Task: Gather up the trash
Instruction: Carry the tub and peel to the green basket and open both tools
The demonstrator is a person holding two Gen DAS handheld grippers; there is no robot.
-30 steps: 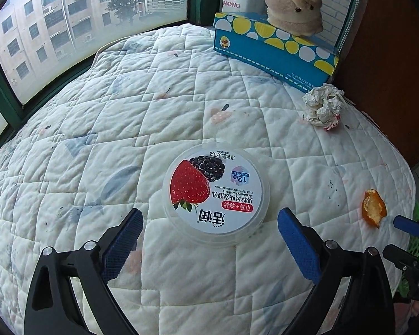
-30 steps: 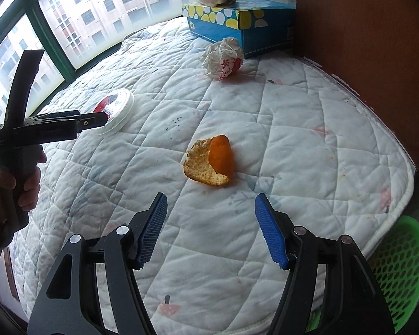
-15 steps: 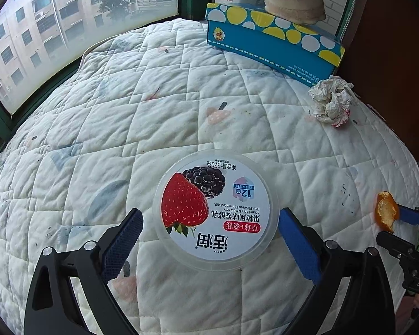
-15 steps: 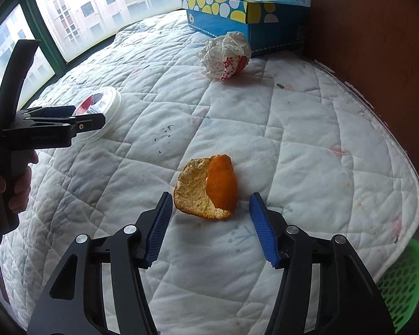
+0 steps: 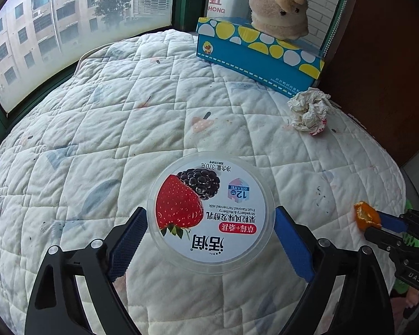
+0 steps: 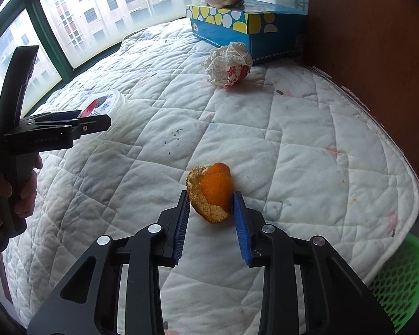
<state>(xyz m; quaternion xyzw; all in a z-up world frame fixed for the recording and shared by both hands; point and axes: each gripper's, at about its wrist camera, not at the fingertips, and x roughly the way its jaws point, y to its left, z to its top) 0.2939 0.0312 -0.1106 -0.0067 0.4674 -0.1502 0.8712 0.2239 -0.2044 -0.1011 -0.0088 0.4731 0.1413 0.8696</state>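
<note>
- Where the quilted bed (image 5: 103,128) carries the litter, a round yogurt tub (image 5: 211,212) lies lid-up near the middle of it: clear plastic rim, glossy white label printed with a red strawberry and a dark mulberry.
- Left hand-held gripper (image 5: 209,240): its blue ribbed pads flank the tub on either side; the jaws have just been closing a little, and whether the pads already touch the rim cannot be told.
- An orange peel (image 6: 211,192) sits on the bed to the right of the tub, curled like a shallow cup, with a pebbled bright orange skin and a pale, fibrous inside.
- Right hand-held gripper (image 6: 211,217): its jaws have just been closing, and the blue pads now press on both sides of the peel.
- A crumpled paper wrapper (image 6: 229,64), white with red print, wrinkled into a loose ball, lies farther back than the tub, just beside a cardboard box (image 6: 237,25).
- That box is blue with yellow and white spots, rectangular, at the far end of the bed; a beige plush toy (image 5: 279,14), soft and rounded, rests on top of it.
- The bed cover is white padded cloth, stitched in squares, faintly patterned and stained.
- A green plastic basket (image 6: 399,279) with a perforated wall stands below the near right edge of the bed, well apart from the tub.
- A person's hand (image 6: 14,192) grips the handle of the left tool.
</note>
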